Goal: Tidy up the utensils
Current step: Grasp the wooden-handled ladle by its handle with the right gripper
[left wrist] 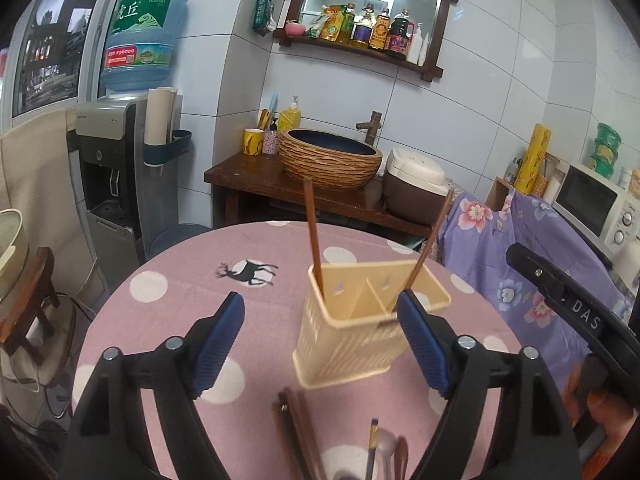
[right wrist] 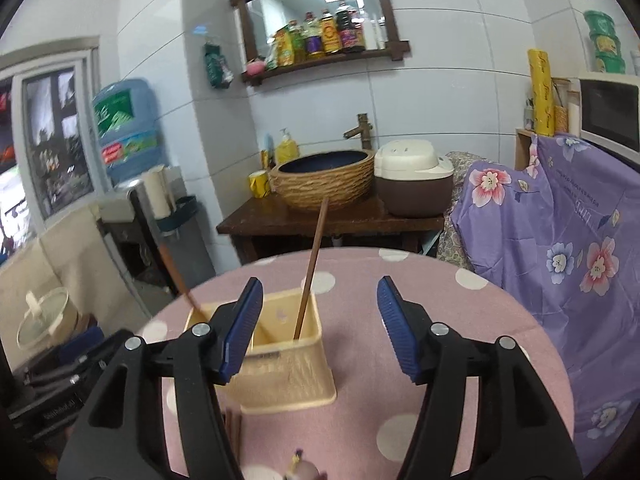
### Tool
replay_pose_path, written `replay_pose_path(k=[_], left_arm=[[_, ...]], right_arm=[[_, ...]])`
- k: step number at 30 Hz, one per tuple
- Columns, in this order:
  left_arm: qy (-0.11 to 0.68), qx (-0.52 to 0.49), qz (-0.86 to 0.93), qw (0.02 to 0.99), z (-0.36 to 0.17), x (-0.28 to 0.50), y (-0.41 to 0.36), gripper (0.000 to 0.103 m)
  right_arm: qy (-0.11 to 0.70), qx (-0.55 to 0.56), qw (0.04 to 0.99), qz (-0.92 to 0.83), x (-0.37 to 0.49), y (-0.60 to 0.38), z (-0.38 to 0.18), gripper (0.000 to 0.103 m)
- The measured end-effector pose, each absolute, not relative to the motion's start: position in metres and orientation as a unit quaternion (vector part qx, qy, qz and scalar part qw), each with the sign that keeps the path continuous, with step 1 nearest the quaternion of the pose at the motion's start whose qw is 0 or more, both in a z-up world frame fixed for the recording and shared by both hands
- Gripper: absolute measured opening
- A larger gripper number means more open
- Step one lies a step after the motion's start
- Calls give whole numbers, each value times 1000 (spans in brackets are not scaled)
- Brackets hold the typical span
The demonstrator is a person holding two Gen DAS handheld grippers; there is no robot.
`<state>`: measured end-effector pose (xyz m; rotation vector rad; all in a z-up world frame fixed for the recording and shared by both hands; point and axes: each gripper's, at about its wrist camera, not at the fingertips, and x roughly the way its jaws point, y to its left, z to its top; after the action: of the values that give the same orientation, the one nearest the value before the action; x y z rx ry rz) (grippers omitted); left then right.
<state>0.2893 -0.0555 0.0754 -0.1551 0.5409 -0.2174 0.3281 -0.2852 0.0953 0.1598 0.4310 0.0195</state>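
Both grippers spread, nothing held: left gripper (left wrist: 320, 344), right gripper (right wrist: 320, 328). Loose chopsticks (left wrist: 294, 428) flat on pink table (left wrist: 180, 320), just below left fingers, long axis toward cream holder (left wrist: 360, 332) beyond.

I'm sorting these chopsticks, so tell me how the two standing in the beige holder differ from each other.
The left chopstick stands in the left compartment of the holder and rises close to upright. The right chopstick sits in the right compartment and leans clearly outward to the right, near the rim's corner. In the left wrist view the left one looks a redder brown. Both are plain, slim wooden sticks with their upper ends well above the rim, and neither gripper holds them.
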Motion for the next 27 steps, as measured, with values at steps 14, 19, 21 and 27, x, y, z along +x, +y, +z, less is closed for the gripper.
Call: replay_pose_path(k=[14, 19, 21, 27], left_arm=[[304, -5, -49, 951, -10, 198, -7, 95], [324, -8, -17, 946, -33, 181, 13, 93], [336, -5, -17, 942, -42, 176, 14, 78], [368, -14, -47, 928, -59, 175, 4, 48]], right_arm=[[288, 22, 957, 11, 210, -259, -17, 71], [336, 58, 940, -17, 187, -273, -52, 71], [352, 50, 934, -32, 181, -276, -63, 71], [374, 55, 926, -8, 177, -265, -75, 60]])
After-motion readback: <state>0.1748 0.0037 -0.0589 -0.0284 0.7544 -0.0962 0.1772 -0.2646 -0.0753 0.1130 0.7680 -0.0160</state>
